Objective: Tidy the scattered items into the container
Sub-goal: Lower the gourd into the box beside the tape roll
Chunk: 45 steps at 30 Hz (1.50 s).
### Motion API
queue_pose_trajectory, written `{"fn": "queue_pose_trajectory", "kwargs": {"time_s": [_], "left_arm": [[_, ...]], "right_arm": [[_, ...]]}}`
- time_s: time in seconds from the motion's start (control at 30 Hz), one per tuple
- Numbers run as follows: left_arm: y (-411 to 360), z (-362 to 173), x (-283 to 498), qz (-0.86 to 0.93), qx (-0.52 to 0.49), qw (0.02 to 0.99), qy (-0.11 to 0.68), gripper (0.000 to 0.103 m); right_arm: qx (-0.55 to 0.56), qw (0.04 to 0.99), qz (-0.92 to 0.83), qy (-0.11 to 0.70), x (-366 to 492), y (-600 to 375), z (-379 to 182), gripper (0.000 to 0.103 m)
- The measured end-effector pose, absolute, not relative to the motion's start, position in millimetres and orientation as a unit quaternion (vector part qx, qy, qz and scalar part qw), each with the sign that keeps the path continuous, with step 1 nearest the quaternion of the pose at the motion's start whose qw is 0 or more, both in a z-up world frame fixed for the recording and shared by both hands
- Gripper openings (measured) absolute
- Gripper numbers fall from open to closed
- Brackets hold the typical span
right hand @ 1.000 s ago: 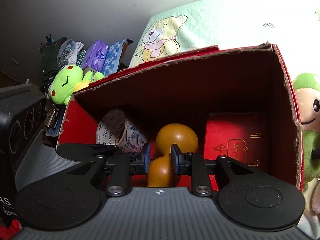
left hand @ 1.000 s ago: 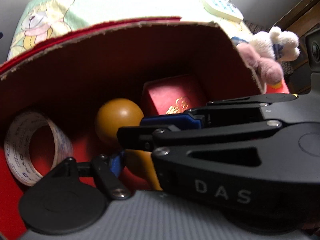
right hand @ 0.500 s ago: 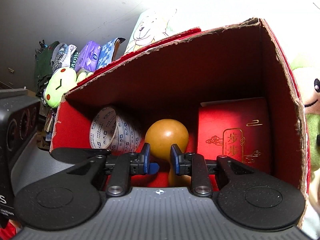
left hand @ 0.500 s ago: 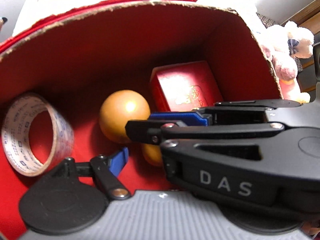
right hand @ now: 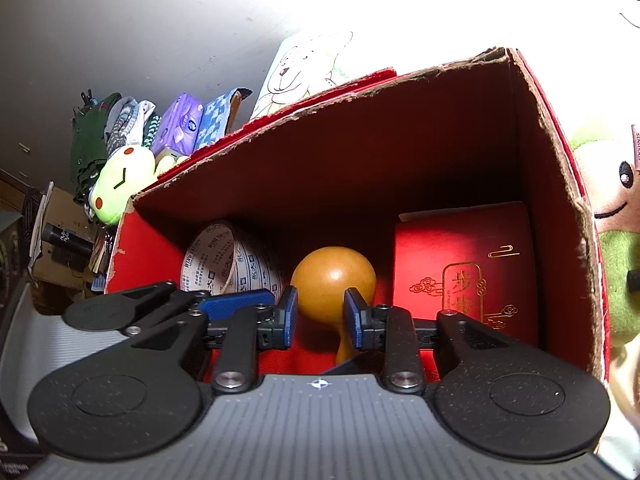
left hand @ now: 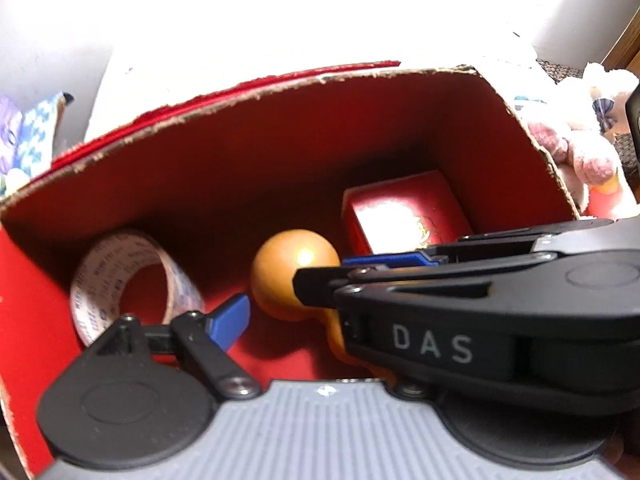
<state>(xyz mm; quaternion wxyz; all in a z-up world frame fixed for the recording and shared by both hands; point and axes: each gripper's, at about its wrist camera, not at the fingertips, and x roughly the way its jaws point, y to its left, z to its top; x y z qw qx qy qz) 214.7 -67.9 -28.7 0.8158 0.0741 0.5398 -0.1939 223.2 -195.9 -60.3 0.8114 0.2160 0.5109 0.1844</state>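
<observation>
A red cardboard box (right hand: 552, 152) (left hand: 280, 92) holds a roll of printed tape (right hand: 224, 260) (left hand: 116, 276) at left, an orange gourd-shaped wooden toy (right hand: 334, 280) (left hand: 292, 276) in the middle and a small red box with gold print (right hand: 460, 272) (left hand: 400, 216) at right. My right gripper (right hand: 320, 316) is open above the box floor, its blue pads either side of the gourd's neck without gripping it. It also shows in the left wrist view (left hand: 384, 264), crossing from the right. My left gripper (left hand: 280, 312) is open; only its left blue pad (left hand: 230, 322) shows.
Green plush toys sit left (right hand: 120, 184) and right (right hand: 616, 216) of the box. Tissue packs (right hand: 180, 124) and clothes lie at the back left. A pink-and-white plush (left hand: 580, 148) lies right of the box. A bear-print cloth (right hand: 304, 68) lies behind.
My right gripper has opened and let go of the gourd, which now lies in the box. Both grippers have lifted and drawn back from the box.
</observation>
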Motion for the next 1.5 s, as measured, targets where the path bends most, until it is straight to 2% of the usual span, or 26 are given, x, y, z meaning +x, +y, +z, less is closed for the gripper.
{"fn": "queue_pose_trajectory", "kwargs": {"time_s": [0.43,0.8,1.4,1.5], "left_arm": [[-92,-29,216,-0.171,0.097,0.825,0.53,0.083],[-92,-28,212,-0.163,0.103,0.834,0.517,0.083],[-103,-23,208,-0.097,0.147,0.85,0.497,0.088],[-101,-21,206,-0.067,0.142,0.857,0.491,0.093]], "right_arm": [[0.209,0.802,0.175,0.531,229,-193,-64,0.031],[0.211,0.805,0.197,0.518,228,-194,-62,0.03],[0.211,0.819,0.185,0.5,224,-195,-58,0.032],[0.204,0.832,0.19,0.48,219,-195,-54,0.033]]}}
